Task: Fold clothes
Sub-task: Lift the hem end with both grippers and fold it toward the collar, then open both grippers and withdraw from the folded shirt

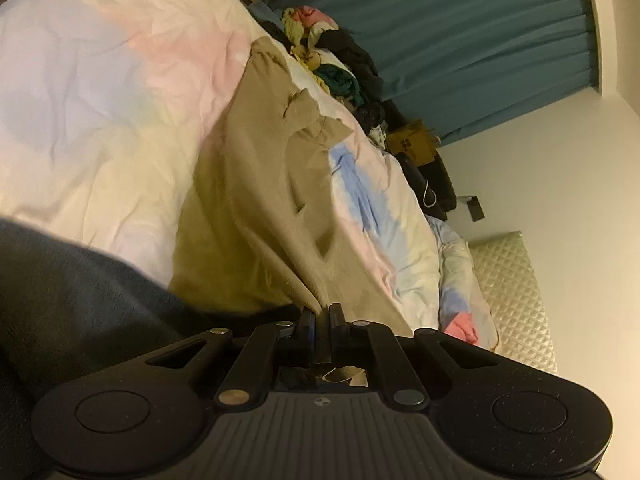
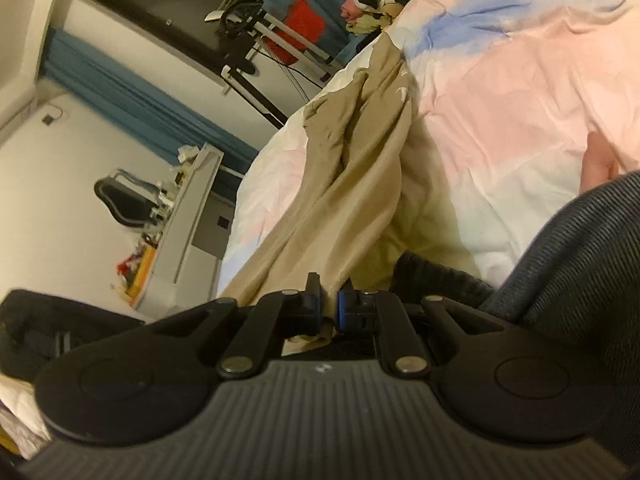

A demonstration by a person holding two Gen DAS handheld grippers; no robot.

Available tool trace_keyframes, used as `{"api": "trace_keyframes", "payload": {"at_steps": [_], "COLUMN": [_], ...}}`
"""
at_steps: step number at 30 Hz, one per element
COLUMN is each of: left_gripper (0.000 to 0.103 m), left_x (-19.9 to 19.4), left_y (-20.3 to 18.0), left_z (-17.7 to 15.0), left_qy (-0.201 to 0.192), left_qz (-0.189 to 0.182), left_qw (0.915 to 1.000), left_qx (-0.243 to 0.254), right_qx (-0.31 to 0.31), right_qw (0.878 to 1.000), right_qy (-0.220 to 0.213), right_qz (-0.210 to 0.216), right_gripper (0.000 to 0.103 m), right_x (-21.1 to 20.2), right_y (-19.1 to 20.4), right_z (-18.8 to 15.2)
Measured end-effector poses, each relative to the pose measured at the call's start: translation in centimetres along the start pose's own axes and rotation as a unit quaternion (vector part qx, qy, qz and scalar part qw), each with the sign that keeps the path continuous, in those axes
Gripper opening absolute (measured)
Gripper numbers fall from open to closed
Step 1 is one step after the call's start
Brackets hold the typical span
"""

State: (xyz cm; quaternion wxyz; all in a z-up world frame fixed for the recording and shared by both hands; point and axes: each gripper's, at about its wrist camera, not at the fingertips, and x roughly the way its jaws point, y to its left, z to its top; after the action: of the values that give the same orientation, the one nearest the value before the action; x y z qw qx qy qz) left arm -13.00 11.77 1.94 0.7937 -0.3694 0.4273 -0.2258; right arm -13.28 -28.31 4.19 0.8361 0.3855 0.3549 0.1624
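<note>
Both tongs are clamped on the tan garment (image 1: 256, 200): left tongs (image 1: 322, 322) pinch one edge, right tongs (image 2: 328, 308) another. It stretches from them, rumpled, across the pastel duvet (image 1: 100, 100) on the bed, short of the clothes pile (image 1: 340, 72).

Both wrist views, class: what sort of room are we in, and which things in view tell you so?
Most likely a bedroom at home: a bed with a pastel duvet, a heap of unfolded clothes at its far side, teal curtains, and a cluttered desk by the wall.

Clothes pile (image 1: 344, 76) too jumbled to separate; desk clutter (image 2: 140, 256) too small to identify.
</note>
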Motion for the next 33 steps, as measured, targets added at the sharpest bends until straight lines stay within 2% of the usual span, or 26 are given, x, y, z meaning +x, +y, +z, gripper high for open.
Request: {"api": "trace_keyframes", "payload": {"at_steps": [5, 10, 15, 20, 23, 28, 31, 33], "left_gripper": [0.007, 0.007, 0.007, 0.007, 0.007, 0.011, 0.019, 0.057], "left_x": [5.2, 10.3, 16.5, 20.7, 23.1, 26.6, 26.3, 25.9], "left_y": [-3.1, -6.1, -5.5, -2.7, -0.9, 1.8, 1.4, 1.0], "left_z": [6.2, 13.3, 19.0, 20.8, 21.7, 22.9, 22.3, 21.8], "left_qy": [-0.007, -0.031, -0.073, -0.084, -0.089, -0.097, -0.101, -0.107], "left_qz": [0.045, 0.097, 0.133, 0.154, 0.167, 0.186, 0.190, 0.193], "left_qw": [0.9981, 0.9902, 0.9821, 0.9762, 0.9725, 0.9654, 0.9593, 0.9541], "left_qx": [0.042, 0.095, 0.112, 0.127, 0.137, 0.156, 0.183, 0.202], "right_qx": [-0.007, -0.007, -0.005, -0.028, -0.058, -0.074, -0.100, -0.117], "right_qw": [1.000, 0.999, 0.997, 0.996, 0.993, 0.991, 0.989, 0.986], "right_qy": [-0.017, -0.027, -0.040, -0.056, -0.052, -0.031, -0.031, -0.033], "right_qz": [-0.009, -0.030, -0.058, -0.070, -0.086, -0.103, -0.108, -0.111], "right_gripper": [0.011, 0.012, 0.012, 0.012, 0.012, 0.013, 0.014, 0.015], "right_x": [2.7, 9.1, 15.6, 20.9, 23.8, 27.2, 27.4, 27.3], "right_y": [0.6, 0.8, -0.2, -2.0, -3.1, -5.4, -4.9, -4.3], "right_z": [4.5, 11.4, 16.5, 19.5, 20.1, 19.7, 19.3, 19.1]}}
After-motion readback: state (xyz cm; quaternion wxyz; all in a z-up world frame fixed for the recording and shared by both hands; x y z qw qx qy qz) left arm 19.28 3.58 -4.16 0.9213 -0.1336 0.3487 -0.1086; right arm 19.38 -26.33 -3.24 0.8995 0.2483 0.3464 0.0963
